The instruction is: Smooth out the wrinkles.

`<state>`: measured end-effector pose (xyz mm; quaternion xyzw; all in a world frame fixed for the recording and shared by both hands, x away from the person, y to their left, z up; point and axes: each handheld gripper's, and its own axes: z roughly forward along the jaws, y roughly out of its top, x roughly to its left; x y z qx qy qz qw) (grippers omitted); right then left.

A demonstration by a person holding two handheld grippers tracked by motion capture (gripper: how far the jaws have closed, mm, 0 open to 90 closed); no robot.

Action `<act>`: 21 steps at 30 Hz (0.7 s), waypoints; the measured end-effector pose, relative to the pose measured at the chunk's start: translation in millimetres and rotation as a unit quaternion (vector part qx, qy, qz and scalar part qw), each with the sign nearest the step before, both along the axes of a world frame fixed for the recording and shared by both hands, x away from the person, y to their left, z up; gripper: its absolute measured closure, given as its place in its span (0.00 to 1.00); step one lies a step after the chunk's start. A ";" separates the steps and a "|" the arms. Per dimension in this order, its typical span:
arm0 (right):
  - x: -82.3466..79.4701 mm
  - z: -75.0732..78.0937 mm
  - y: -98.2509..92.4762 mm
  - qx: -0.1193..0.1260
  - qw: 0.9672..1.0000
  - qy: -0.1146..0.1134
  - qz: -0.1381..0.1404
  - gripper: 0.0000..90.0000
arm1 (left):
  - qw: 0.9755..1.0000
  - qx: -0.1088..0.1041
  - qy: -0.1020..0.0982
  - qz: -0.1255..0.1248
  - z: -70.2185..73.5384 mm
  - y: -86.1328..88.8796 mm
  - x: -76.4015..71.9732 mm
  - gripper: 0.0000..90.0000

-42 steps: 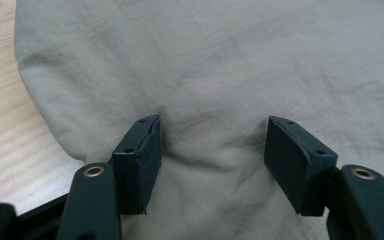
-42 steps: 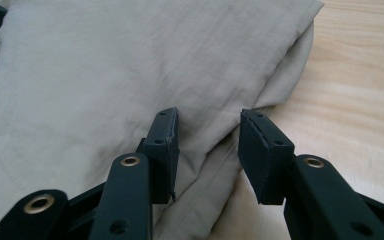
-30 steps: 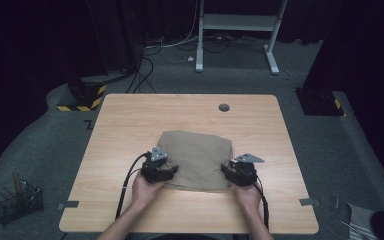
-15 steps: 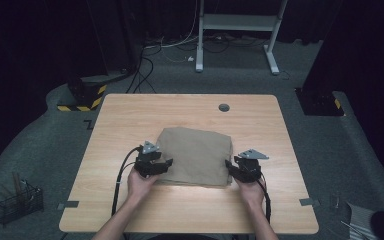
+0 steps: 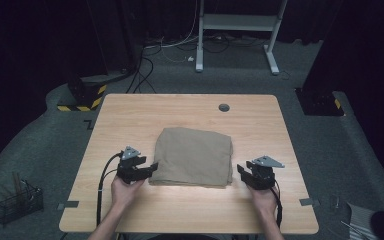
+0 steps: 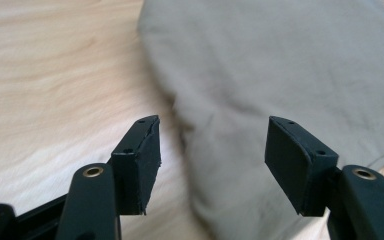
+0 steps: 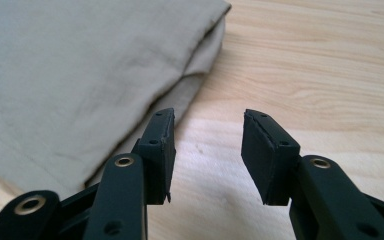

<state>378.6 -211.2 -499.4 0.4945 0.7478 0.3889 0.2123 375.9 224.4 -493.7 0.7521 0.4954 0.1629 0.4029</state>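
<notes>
Both hands have drawn back off the folded beige cloth (image 5: 194, 156), which lies mid-table between the spread, empty left gripper (image 5: 152, 167) and right gripper (image 5: 241, 170), each about equally near its near corners.

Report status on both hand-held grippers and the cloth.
Left hand-held gripper open, right hand-held gripper open, both empty. Folded tan fabric cloth flat on light wooden table between them. Nothing in the way.
</notes>
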 end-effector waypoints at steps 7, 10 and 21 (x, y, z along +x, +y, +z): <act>-8.1 -3.6 -11.4 0.000 1.000 0.002 -0.014 0.62 | 1.000 -0.006 0.009 0.022 -7.1 17.9 -9.3 0.44; -10.9 -6.1 -15.6 0.002 1.000 0.005 -0.021 0.62 | 0.999 0.000 0.012 0.030 -11.9 24.0 -12.7 0.44; -15.9 -16.0 -24.2 -0.019 0.999 0.018 -0.033 0.60 | 0.998 0.020 0.020 0.056 -24.3 37.6 -18.4 0.43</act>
